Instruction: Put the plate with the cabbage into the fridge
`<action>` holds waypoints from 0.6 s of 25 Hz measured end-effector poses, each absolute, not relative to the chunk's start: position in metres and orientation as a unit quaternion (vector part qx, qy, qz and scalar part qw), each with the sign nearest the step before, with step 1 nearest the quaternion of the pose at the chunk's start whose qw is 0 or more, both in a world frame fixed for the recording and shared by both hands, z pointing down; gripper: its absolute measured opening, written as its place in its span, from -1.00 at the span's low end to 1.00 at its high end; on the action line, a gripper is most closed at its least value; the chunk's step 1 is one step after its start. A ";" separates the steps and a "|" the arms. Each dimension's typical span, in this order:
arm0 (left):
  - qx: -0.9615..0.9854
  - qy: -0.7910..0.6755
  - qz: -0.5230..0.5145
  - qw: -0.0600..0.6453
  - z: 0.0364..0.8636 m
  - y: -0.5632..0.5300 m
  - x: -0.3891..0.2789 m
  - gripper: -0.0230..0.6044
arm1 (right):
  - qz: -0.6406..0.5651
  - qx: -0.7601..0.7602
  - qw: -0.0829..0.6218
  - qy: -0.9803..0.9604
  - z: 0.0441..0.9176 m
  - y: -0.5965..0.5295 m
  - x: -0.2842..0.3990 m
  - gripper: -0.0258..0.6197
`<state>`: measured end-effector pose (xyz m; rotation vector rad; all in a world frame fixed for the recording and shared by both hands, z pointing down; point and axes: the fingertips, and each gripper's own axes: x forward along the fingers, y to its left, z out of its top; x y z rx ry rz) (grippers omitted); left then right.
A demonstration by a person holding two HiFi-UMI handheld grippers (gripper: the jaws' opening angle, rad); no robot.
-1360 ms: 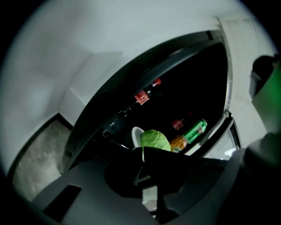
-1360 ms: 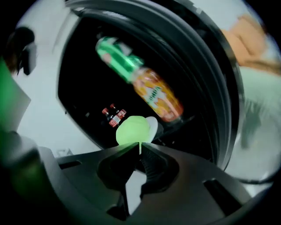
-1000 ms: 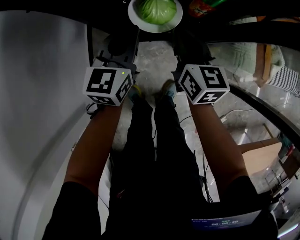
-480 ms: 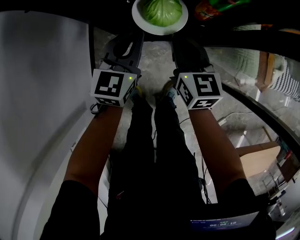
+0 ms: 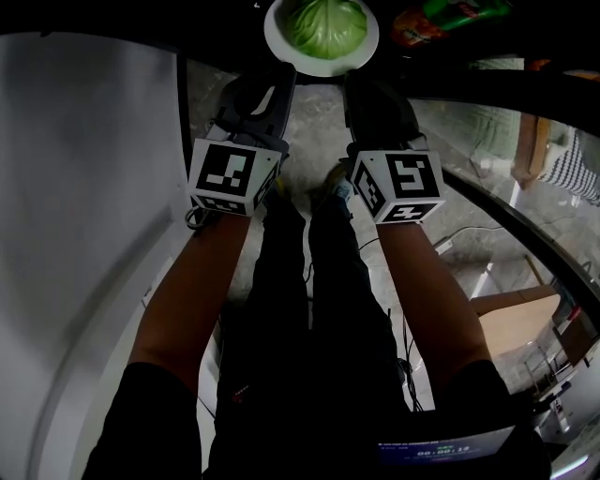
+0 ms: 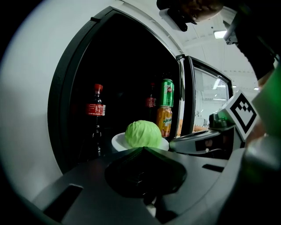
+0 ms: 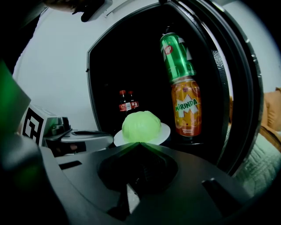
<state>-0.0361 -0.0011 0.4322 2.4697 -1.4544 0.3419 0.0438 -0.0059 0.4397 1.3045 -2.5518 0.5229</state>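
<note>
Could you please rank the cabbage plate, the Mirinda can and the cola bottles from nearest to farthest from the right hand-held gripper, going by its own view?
1. The plate with the cabbage: straight ahead, closest.
2. The Mirinda can: to the right, just beyond the plate.
3. The cola bottles: far back, left of centre.

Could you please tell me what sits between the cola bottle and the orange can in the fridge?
The plate with the cabbage, as the left gripper view shows.

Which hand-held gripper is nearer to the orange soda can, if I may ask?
Right. The right hand-held gripper is just left of the orange soda can; the left hand-held gripper is farther left, across the plate.
</note>
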 end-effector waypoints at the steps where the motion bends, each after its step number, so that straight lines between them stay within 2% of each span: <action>1: 0.849 -0.499 0.118 0.126 0.432 -0.002 -0.036 -0.91 | 0.177 0.445 0.114 -0.870 0.439 -0.006 0.044 -0.90; 15: 0.850 -0.497 0.119 0.130 0.429 -0.018 -0.039 -0.91 | 0.172 0.446 0.111 -0.871 0.435 -0.022 0.040 -0.90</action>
